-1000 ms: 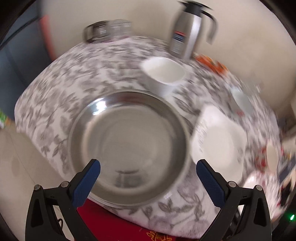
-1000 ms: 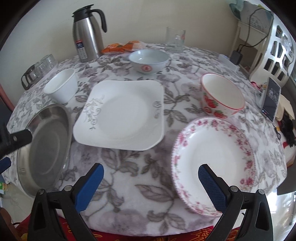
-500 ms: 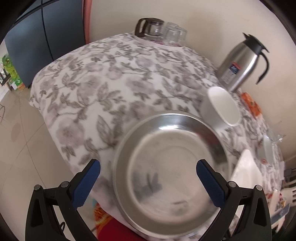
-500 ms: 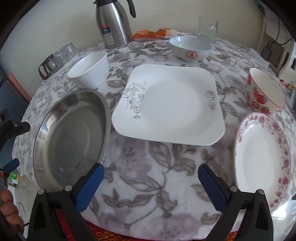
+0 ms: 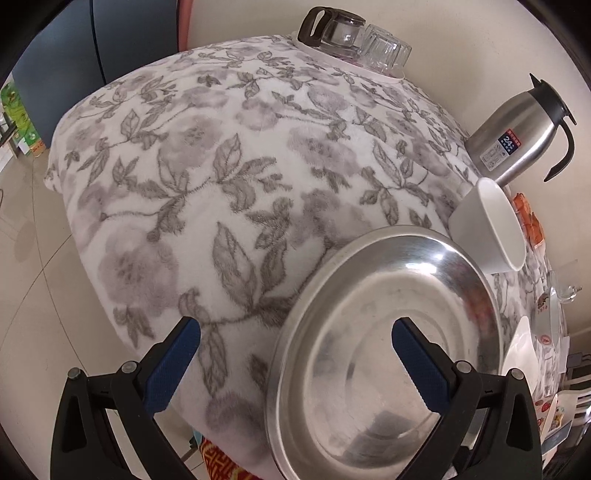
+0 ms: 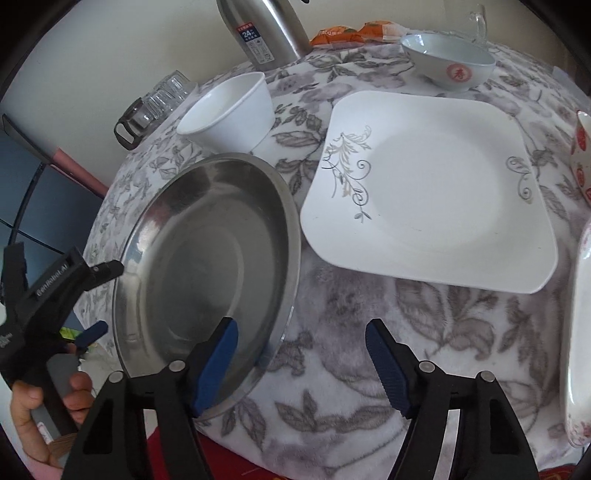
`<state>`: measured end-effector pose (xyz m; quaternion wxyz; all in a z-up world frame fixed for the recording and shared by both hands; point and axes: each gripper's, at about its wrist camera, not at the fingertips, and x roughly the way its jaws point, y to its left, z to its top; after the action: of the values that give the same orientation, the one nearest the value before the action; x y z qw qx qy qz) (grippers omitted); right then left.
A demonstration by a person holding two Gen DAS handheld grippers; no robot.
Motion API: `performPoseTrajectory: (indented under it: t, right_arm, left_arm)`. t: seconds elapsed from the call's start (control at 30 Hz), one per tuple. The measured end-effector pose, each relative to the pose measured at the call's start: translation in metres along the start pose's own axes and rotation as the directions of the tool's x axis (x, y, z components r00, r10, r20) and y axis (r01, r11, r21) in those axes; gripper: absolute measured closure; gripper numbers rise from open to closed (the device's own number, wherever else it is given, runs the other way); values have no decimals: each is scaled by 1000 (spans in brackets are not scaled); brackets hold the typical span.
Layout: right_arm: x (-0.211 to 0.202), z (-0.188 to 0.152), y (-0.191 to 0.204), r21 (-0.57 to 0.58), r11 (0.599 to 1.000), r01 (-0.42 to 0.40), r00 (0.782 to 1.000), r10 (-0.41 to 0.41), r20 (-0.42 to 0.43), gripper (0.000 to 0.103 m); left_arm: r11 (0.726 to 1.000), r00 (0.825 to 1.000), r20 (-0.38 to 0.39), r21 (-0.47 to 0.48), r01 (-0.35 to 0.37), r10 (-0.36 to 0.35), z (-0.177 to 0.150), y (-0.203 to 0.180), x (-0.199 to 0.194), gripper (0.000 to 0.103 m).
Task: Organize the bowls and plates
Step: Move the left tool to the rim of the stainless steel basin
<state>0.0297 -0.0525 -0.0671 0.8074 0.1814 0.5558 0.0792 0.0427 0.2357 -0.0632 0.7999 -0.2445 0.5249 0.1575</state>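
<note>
A round steel plate (image 5: 388,350) (image 6: 207,258) lies on the flowered tablecloth near the table's front left edge. My left gripper (image 5: 295,354) is open and straddles the plate's left rim, one finger over the dish and one over the cloth. It also shows in the right wrist view as the left gripper (image 6: 103,299), held by a hand (image 6: 37,406). My right gripper (image 6: 301,354) straddles the plate's right rim, its jaws closing, pads not touching it. A white square plate (image 6: 432,192) lies to the right. A white bowl (image 6: 229,110) (image 5: 491,229) stands behind.
At the back stand a bowl with a red character (image 6: 448,61), a steel thermos (image 5: 517,140) (image 6: 266,33) and glass cups (image 5: 354,40) (image 6: 159,99). A strawberry bowl (image 6: 583,155) and a pink floral plate (image 6: 580,332) sit at the right edge. The table drops off left of the steel plate.
My right gripper has moved left from the pink floral plate to the steel plate's right rim, and its jaws have narrowed. My left gripper has shifted to the plate's left rim and lower.
</note>
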Motion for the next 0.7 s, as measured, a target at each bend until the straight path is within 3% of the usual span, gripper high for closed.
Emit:
performPoseTrajectory:
  t: [0.33,0.7]
  right_arm:
    - [14,12,9,-5,998,-67,998,67,1,29]
    - [19,15,15,-40,999,-13,1000,13,-3,29]
  left_arm:
    - [995,997,37,71,63,-66,5,-3,13,0]
    - [991,999,-22,123,47,-45,8,-12,25,0]
